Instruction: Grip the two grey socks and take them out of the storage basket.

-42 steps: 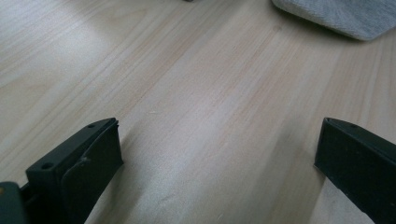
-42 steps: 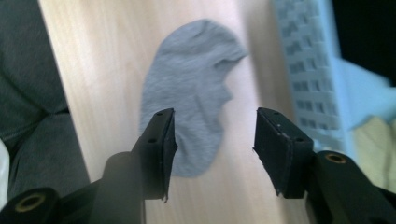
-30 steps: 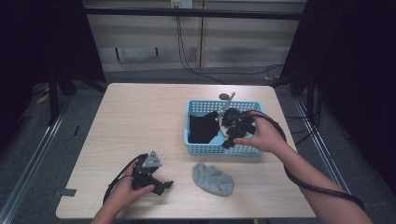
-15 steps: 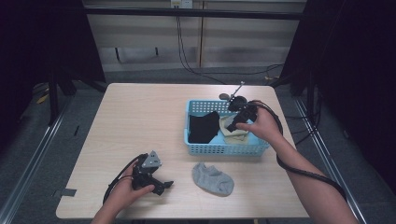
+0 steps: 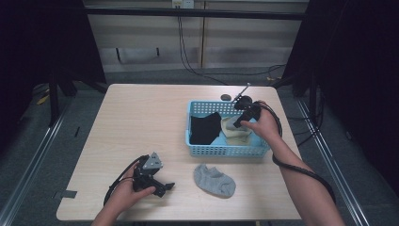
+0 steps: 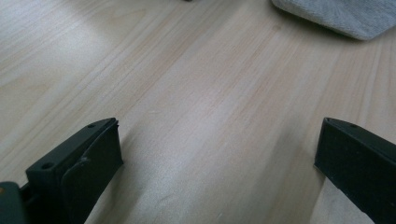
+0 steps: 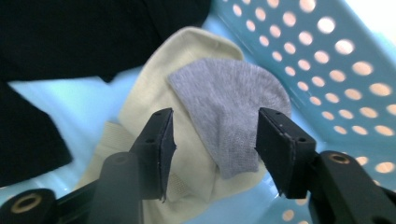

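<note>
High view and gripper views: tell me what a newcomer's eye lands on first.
The blue basket right of centre on the table draws the eye, with the right gripper dipped into it. Its jaws, which have just been closing, straddle a small grey sock lying on a cream sock beside black cloth, with a gap still visible at each pad. A second grey sock lies on the table in front of the basket, near the open left gripper.

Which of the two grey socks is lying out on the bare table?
The grey sock in front of the blue basket, lying flat on the wood. The other grey sock lies inside the basket on a cream sock.
</note>
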A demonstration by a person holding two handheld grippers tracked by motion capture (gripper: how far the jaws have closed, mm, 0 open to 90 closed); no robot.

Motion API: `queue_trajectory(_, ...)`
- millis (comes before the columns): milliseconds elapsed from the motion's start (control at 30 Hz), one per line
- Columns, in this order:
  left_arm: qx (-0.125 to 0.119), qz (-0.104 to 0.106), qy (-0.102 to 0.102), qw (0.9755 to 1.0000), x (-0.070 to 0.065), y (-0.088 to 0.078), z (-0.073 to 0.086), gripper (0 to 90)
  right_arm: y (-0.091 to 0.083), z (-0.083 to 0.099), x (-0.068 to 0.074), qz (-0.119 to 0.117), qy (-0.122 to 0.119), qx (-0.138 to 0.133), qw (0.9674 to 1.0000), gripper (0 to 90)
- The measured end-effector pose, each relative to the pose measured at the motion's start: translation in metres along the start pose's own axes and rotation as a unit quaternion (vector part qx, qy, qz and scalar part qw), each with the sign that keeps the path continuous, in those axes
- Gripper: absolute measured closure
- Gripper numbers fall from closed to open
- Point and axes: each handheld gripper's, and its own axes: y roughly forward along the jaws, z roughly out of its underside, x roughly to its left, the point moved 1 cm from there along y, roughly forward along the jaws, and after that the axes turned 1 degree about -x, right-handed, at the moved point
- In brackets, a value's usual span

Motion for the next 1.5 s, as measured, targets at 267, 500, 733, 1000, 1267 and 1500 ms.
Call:
queue_trajectory(267,0.001,0.001,0.0,1.0,0.0,0.0,0.0,0.0,0.02,0.005,0.001,0.016,-0.01,0.037,0.9991,70.4)
queue_trajectory(500,-0.001,0.002,0.002,1.0,0.0,0.0,0.0,0.0,0.011,0.006,0.0,-0.01,0.003,0.051,0.9987,86.4)
queue_trajectory(733,-0.001,0.002,0.002,1.0,0.0,0.0,0.0,0.0,-0.015,0.005,0.01,-0.042,-0.016,0.048,0.9978,87.3)
queue_trajectory(1000,-0.002,0.003,0.001,1.0,0.0,0.0,0.0,0.0,-0.026,0.007,0.027,-0.071,-0.049,0.043,0.9954,84.2)
queue_trajectory(1267,0.0,0.002,0.001,1.0,0.0,0.0,0.0,0.0,-0.004,0.012,0.029,-0.069,-0.045,0.054,0.9951,54.3)
queue_trajectory(1500,0.003,0.003,0.005,1.0,0.0,-0.001,0.0,0.0,0.015,0.015,0.031,-0.056,-0.044,0.073,0.9948,52.9)
